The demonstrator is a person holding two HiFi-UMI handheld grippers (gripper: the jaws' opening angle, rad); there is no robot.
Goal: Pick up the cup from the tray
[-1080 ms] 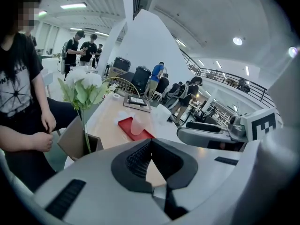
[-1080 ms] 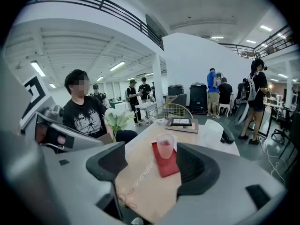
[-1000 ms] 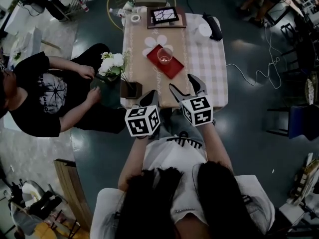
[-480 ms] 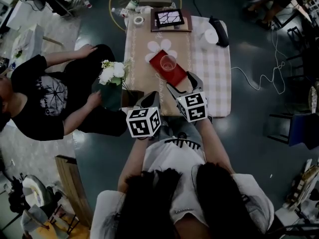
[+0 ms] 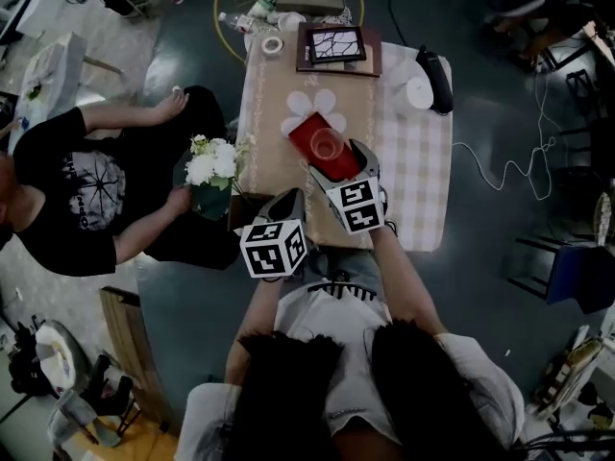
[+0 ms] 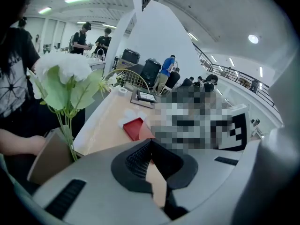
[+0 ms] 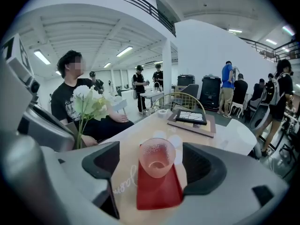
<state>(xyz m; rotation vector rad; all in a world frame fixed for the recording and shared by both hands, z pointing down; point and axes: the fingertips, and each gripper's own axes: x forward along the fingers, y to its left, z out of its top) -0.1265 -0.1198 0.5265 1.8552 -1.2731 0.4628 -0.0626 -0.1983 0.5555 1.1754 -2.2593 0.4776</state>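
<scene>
Right gripper (image 7: 152, 167): jaws spread wide, having just been opening. The cup (image 7: 157, 157) stands between the two black pads with clear space on either side; neither pad touches it. The cup is frosted pink, upright and sits on the red tray (image 7: 159, 195).

The tray lies at a slant on the tan runner of the table (image 5: 274, 152), short of the near edge. To its right is a bare stretch of checked cloth (image 5: 415, 152). Beyond it are a white flower-shaped mat (image 5: 312, 107) and a framed picture (image 5: 336, 44), both well apart from the cup.

Left gripper (image 6: 153, 168): jaws drawn together with only a thin sliver between them, nothing held. It hangs at the near table edge, close to the white flowers (image 5: 211, 159) that a seated person (image 5: 82, 185) holds at the left edge.

Writing: white cursive script on the runner just left of the tray, not legible in full. Each marker cube (image 5: 352, 206) bears black-and-white squares.

Pose: the right forearm reaches forward over the near edge with its gripper tipped downward at the cup. The left gripper is held further back.
</scene>
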